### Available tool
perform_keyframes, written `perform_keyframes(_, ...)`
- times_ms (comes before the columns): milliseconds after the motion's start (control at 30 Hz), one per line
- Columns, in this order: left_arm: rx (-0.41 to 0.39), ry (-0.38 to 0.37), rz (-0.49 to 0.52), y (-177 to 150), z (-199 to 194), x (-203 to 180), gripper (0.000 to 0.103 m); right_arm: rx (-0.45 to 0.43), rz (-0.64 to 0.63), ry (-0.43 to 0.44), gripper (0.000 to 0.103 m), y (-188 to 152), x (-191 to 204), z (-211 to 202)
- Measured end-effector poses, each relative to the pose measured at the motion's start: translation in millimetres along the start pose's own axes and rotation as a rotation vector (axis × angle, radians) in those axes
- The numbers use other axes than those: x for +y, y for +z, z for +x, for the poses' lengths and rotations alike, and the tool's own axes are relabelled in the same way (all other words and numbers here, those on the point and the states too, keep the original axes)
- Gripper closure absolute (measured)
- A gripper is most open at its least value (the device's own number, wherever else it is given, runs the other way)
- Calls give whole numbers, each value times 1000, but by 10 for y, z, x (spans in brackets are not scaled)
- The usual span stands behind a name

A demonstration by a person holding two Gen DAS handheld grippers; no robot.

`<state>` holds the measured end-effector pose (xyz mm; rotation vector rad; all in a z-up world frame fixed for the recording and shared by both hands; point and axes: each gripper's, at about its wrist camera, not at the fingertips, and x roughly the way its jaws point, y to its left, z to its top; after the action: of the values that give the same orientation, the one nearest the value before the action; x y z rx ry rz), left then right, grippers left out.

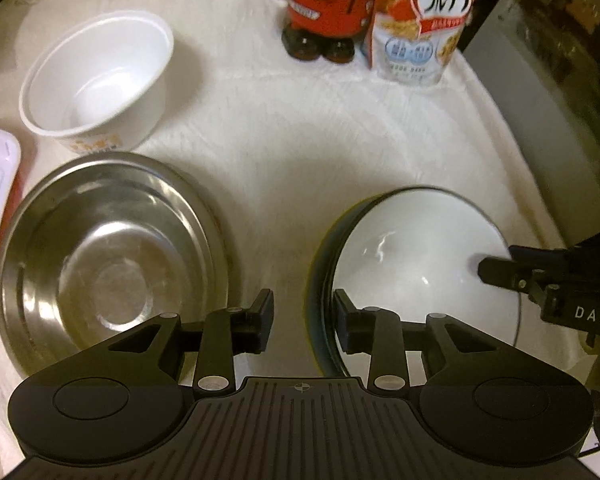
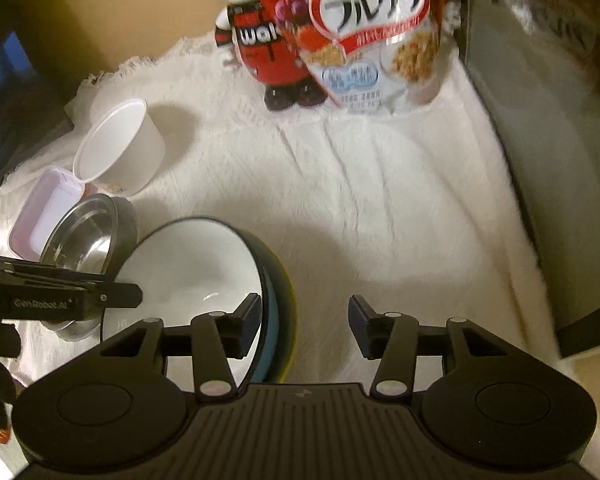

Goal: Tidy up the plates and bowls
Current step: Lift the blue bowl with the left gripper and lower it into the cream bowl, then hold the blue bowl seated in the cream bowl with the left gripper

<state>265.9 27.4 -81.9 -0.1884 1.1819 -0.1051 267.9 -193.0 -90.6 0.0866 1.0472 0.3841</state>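
Bowls sit side by side on the white cloth [image 1: 320,128]: with both the left gripper [image 1: 302,314] and right gripper [image 2: 302,322] part-open and empty astride the white bowl [image 1: 412,256]'s rims, grip firmly, then lift it level toward the steel bowl [image 1: 112,256].

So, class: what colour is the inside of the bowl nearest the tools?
White, clearest in the left wrist view.

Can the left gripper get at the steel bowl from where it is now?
Probably yes: the left gripper is open, and the steel bowl sits just beside its left finger with nothing covering it or lying between them.
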Motion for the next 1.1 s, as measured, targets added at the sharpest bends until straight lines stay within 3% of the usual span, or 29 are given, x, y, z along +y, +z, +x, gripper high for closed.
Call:
perform_keyframes(200,28,-11,-10,1,103,7,69,77,54,58,55,-77,18,285)
perform_keyframes(300,21,-60,-8,7,-33,30,69,103,79,84,55,-101,14,366)
perform_keyframes(467,31,-106,-108,121,-151,201,69,126,97,93,55,-112,-26,419)
perform_keyframes(500,33,-97,-111,142,-147,212,65,129,98,95,55,-109,-31,422)
perform_keyframes(733,92,-105,-82,129,117,116,66,140,95,100,55,-114,-42,417)
perform_keyframes(800,106,-116,-79,107,210,88,66,144,97,102,58,-118,-37,435)
perform_keyframes(833,110,-123,-78,102,237,83,66,145,95,102,64,-120,-32,447)
perform_keyframes(933,112,-152,-72,89,322,55,65,144,104,125,65,-111,-32,487)
perform_keyframes(1100,91,-100,-17,80,379,-46,66,163,83,138,64,-80,40,531)
